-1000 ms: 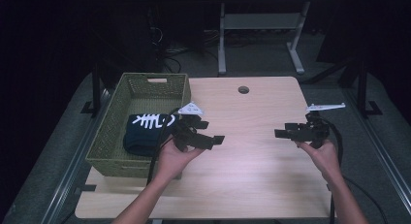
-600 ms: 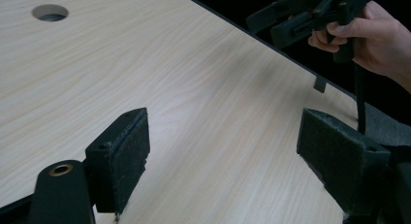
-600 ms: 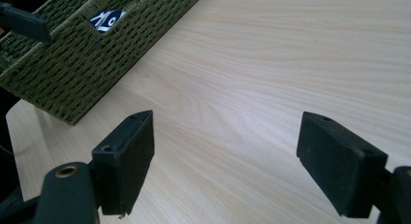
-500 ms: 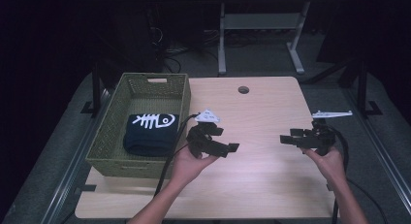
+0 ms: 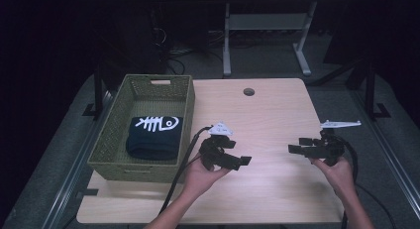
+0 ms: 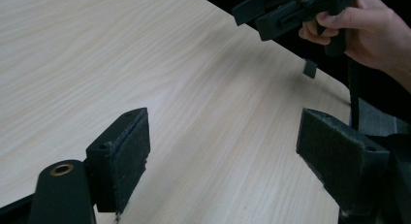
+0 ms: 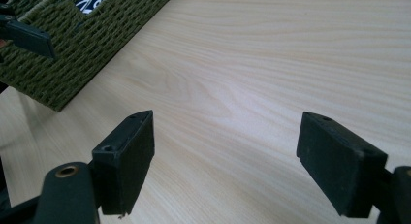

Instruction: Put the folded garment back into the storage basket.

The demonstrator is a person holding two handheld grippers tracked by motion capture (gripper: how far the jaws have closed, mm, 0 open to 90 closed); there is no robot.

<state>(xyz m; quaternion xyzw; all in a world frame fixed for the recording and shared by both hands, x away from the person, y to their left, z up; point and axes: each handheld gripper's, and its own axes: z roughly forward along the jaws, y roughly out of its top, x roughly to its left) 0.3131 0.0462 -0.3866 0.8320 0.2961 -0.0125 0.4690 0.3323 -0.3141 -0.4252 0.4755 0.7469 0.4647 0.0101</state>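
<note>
With both grippers' fingers apart and empty beside the basket [image 5: 114, 140], I keep the left gripper [image 5: 233, 159] and right gripper [image 5: 302, 148] level above the table [image 5: 267, 115].

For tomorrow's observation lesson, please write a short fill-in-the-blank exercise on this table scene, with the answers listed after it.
1. The folded dark garment with the white fish-skeleton print lies inside the woven green ____.
2. The jaws of the left gripper stand ____, with nothing between them.
3. The right gripper hovers over the bare wooden ____.
4. The basket sits at the table's ____ side in the high view.

Missing words: basket; open; table; left
</note>
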